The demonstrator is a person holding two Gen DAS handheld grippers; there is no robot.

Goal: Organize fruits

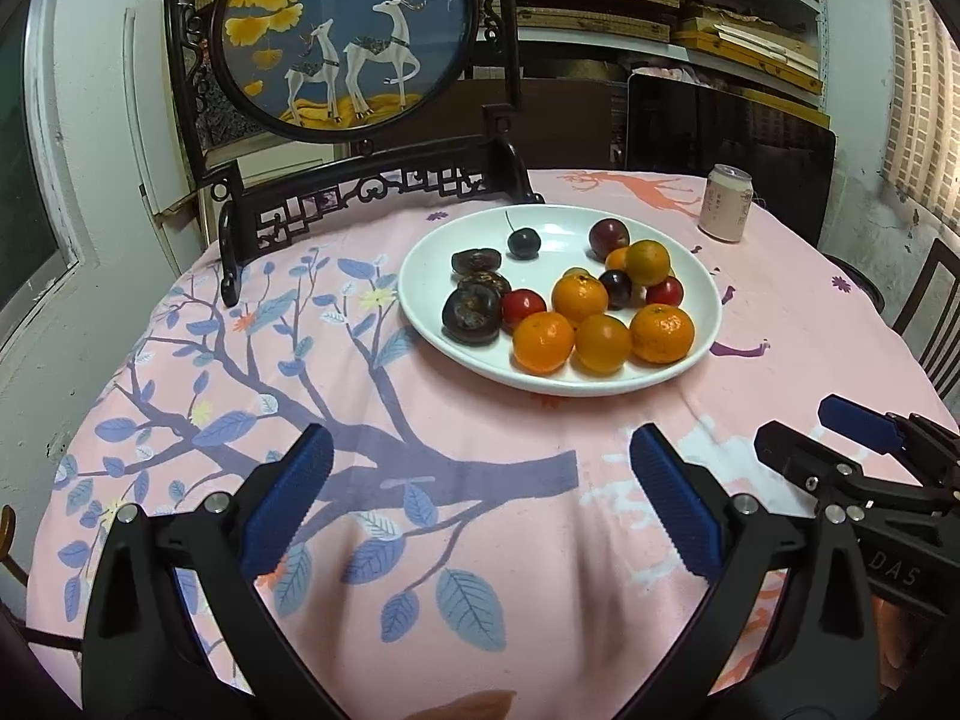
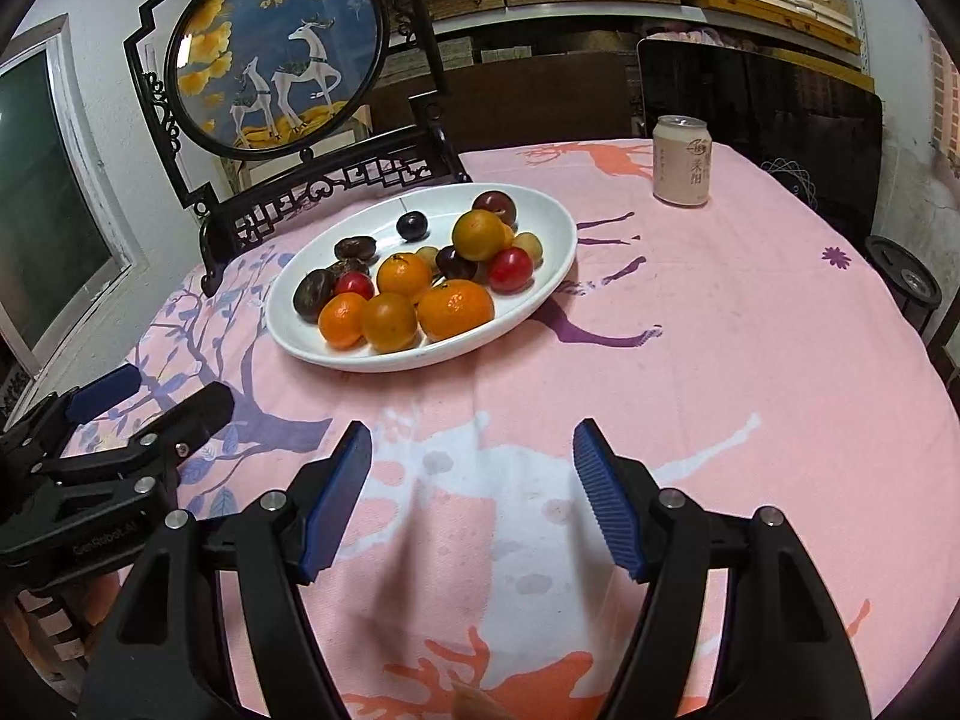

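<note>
Five oranges (image 1: 579,297), one white plate (image 1: 420,264)

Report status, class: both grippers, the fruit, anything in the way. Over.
Left gripper open, empty. Right gripper open, empty. Fruit all heaped in white plate, untouched. Can stands beyond the plate; path clear.

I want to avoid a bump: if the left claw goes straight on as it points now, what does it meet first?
Probably the pink tablecloth first, since the open, empty left claw tilts downward; farther on lies the white plate of fruit. Depth is uncertain.
</note>
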